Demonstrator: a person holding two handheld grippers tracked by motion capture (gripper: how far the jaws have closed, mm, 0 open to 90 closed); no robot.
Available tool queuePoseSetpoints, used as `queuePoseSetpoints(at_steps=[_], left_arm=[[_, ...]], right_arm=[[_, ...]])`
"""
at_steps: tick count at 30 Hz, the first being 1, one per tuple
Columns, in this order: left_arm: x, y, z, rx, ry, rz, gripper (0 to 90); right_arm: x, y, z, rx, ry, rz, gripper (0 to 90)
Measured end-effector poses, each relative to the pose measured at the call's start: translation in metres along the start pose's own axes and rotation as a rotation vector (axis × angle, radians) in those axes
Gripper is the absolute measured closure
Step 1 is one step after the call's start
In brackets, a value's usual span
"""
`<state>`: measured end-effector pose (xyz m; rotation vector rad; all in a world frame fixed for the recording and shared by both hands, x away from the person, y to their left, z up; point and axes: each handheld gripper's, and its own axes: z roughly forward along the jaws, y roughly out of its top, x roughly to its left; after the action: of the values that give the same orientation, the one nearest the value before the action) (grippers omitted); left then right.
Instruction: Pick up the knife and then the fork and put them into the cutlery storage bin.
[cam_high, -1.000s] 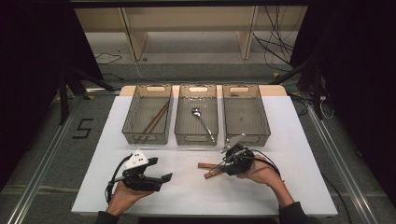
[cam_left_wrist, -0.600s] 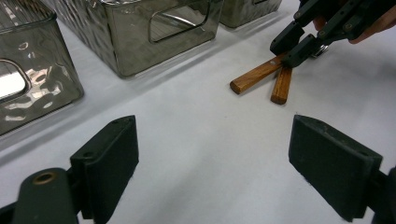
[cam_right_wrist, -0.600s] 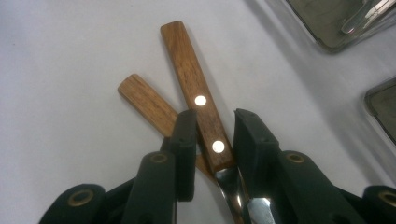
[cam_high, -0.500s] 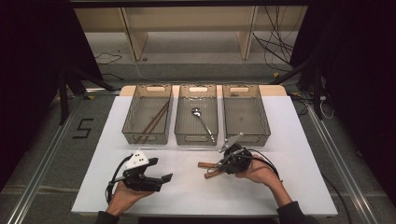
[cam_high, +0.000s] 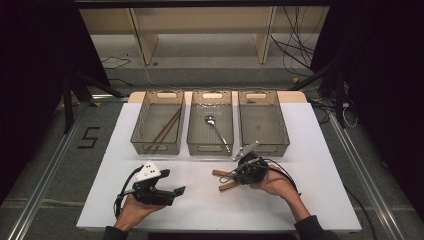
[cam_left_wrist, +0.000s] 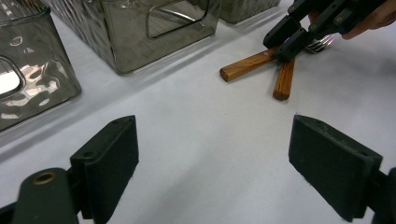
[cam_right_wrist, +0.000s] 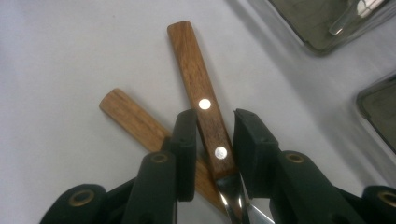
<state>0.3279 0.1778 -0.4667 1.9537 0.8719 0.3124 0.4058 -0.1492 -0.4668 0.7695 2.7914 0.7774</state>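
- the right gripper (cam_right_wrist: 214, 154) is straddling the upper wooden-handled fork (cam_right_wrist: 198, 100), where two such utensils are lying crossed on the white table (cam_high: 200, 205), near the middle bin (cam_high: 210, 146).
- its jaws have just been closing; the riveted handle is sitting between the pads, and whether they are pressing on it i cannot tell.
- the lower wooden handle (cam_right_wrist: 133, 120) is passing under the left pad.
- the left gripper (cam_left_wrist: 212, 163) is hovering over bare table to the left, jaws standing wide apart and holding nothing.
- a spoon (cam_high: 216, 129) is lying in the middle bin, chopsticks (cam_high: 165, 129) in the left bin (cam_high: 142, 145).
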Motion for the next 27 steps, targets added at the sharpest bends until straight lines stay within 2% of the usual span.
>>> queuePoseSetpoints(at_steps=[9,11,14,16,23,27], left_arm=[[-0.0004,0.0001,0.0004,0.003,-0.001,0.003,15.6],[0.0000,0.0001,0.0003,0.004,0.001,0.003,15.7],[0.0000,0.0000,0.0005,0.005,0.000,0.002,15.6],[0.0000,0.0000,0.0006,0.006,0.000,0.002,15.7],[0.0004,-0.0001,0.0005,0.008,0.000,0.003,15.7],[0.0004,-0.0002,0.0002,0.004,0.002,0.002,15.7]], right_arm=[[0.0017,0.0031,0.0084,0.027,-0.004,-0.013,68.4],[0.0006,0.0029,0.0081,0.027,0.004,-0.003,69.2],[-0.0014,0.0025,0.0080,0.019,0.007,-0.007,72.8],[-0.0016,0.0027,0.0074,0.018,-0.008,-0.004,76.6],[-0.0017,0.0032,0.0063,0.015,-0.012,0.002,76.8],[-0.0011,0.0041,0.0007,-0.016,-0.016,0.003,77.1]])
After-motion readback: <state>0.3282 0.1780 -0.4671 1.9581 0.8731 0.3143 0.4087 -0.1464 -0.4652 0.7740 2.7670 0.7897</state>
